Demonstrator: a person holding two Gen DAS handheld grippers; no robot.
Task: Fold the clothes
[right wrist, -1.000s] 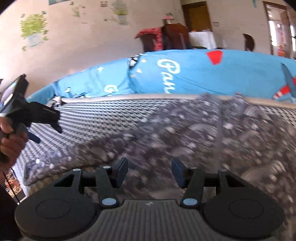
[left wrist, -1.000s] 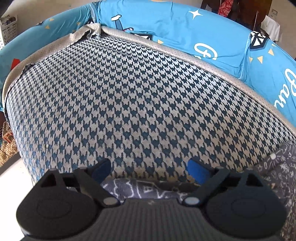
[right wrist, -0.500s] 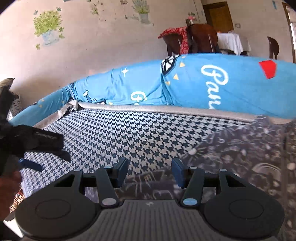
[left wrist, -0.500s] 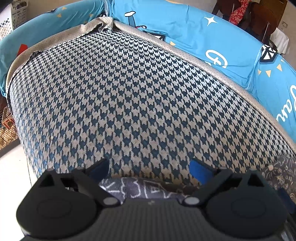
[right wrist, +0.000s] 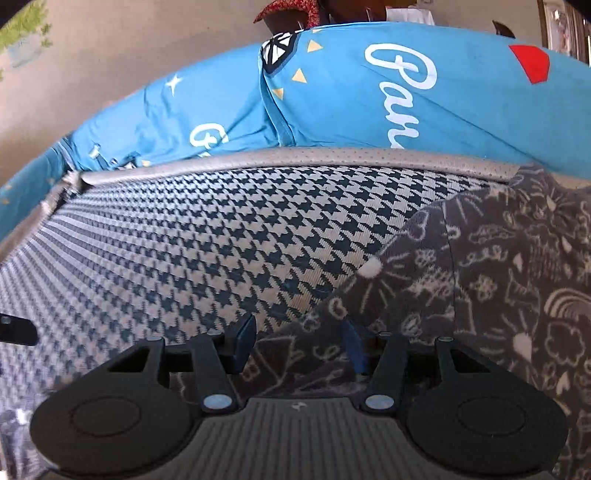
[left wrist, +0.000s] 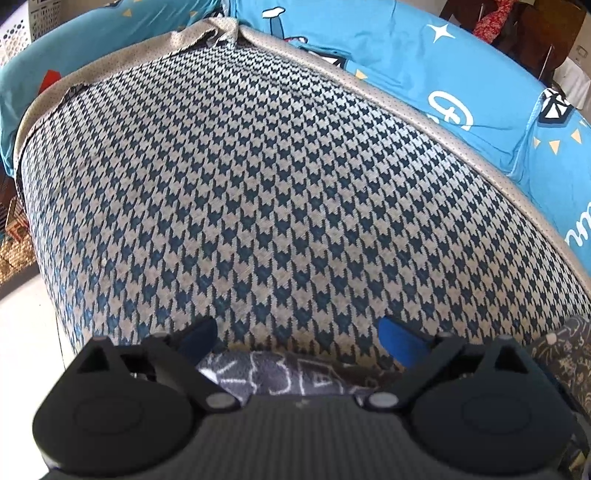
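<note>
A dark grey garment with white doodle print lies spread on the right part of a blue-and-cream houndstooth cushion. My right gripper is low over the garment's near left edge. It is open, and cloth lies between and under its fingers. In the left wrist view my left gripper is open wide over the bare houndstooth cushion. A strip of the garment shows just below its finger bases, and more of it at the right edge. The left gripper's tip shows at the far left of the right wrist view.
Bright blue printed cushions line the far side behind a grey piped border. The cushion's left end drops to a pale floor. A white basket and a chair with red cloth stand beyond.
The right gripper has swung left and dropped low towards the cushion, and the garment now lies still at its right. The left gripper has edged forward over the cushion, still open.
</note>
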